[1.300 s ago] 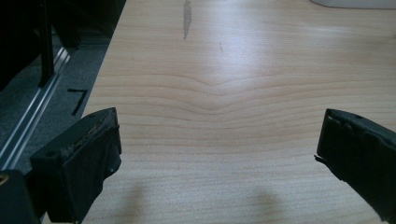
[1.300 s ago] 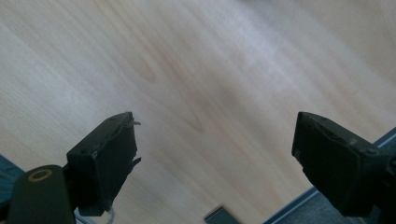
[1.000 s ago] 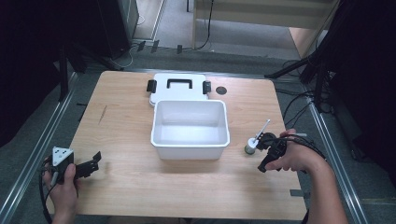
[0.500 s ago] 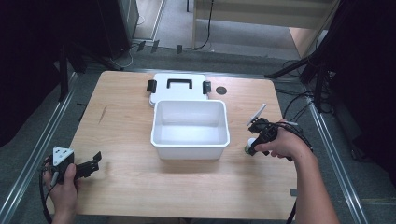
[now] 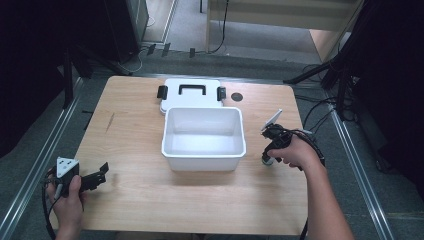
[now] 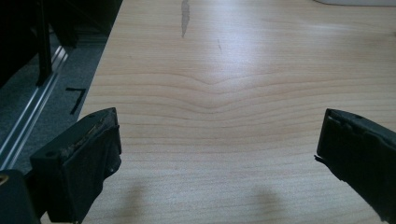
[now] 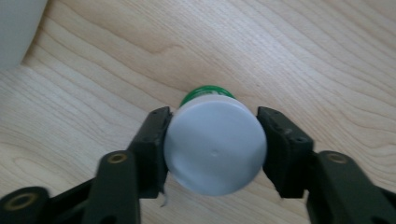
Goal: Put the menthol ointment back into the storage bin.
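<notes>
Right gripper view: two black jaws press against the sides of a small white-capped bottle (image 7: 215, 145) with a green band, held just above the wooden table (image 7: 303, 56). From the high view, the right gripper (image 5: 270, 150) holds that bottle just right of an empty white bin (image 5: 203, 160), whose lid (image 5: 190, 91) lies flat behind it. At the table's near left corner, the left gripper (image 5: 95, 176) rests with jaws spread wide, nothing between them.

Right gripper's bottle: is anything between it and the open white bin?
Nothing visible. The right gripper clamps the bottle beside the white bin, with bare table between them; the bin's near wall must be cleared.
</notes>
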Motion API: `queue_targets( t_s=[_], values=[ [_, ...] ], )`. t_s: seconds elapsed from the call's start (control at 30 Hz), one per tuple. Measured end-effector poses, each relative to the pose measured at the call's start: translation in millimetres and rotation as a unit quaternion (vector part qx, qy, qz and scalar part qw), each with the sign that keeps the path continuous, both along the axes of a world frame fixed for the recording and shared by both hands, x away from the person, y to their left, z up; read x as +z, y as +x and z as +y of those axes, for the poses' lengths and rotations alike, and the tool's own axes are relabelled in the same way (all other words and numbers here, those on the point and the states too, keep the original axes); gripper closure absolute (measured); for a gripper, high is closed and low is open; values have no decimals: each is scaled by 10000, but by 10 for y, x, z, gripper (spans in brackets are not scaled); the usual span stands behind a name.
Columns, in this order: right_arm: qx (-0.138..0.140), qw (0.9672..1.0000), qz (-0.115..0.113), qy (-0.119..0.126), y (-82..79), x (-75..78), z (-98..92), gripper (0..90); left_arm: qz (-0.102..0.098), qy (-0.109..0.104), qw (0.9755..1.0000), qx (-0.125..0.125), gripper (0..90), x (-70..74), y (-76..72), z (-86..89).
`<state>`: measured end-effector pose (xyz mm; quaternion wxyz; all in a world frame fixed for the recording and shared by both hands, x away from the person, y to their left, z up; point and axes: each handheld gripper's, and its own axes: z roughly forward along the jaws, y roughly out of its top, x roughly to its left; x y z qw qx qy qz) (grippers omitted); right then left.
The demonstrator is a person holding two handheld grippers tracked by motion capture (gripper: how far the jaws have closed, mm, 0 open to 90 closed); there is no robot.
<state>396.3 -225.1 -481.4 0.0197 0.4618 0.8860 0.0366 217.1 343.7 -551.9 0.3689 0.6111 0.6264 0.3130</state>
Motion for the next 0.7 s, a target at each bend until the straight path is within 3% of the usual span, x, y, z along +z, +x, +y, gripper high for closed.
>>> queue_targets(
  t_s=[0.13,0.27,0.3,0.37,0.43,0.47,0.57,0.7],
  values=[
    [11,10000,-70,19,10,15,11,513,-1,7,10000,-1,3,0,0,0],
    [50,9998,-171,133,-1,130,43,514,5,5,10000,2,3,0,1,-2],
    [71,9997,-108,224,-16,218,83,514,8,17,10000,-3,3,-1,3,-4],
    [141,9996,-104,227,-20,249,96,514,13,21,10000,-2,3,0,3,-5],
    [353,9992,-114,130,-30,393,158,513,6,20,10000,-1,3,-1,2,-5],
    [353,9992,-114,130,-30,393,158,513,6,20,10000,-1,3,-1,2,-5],
    [457,9989,-115,44,-24,583,219,513,4,16,10000,2,3,0,2,-4],
    [530,9983,-162,168,-8,806,270,513,6,11,10000,-1,3,0,1,0]
  ],
)
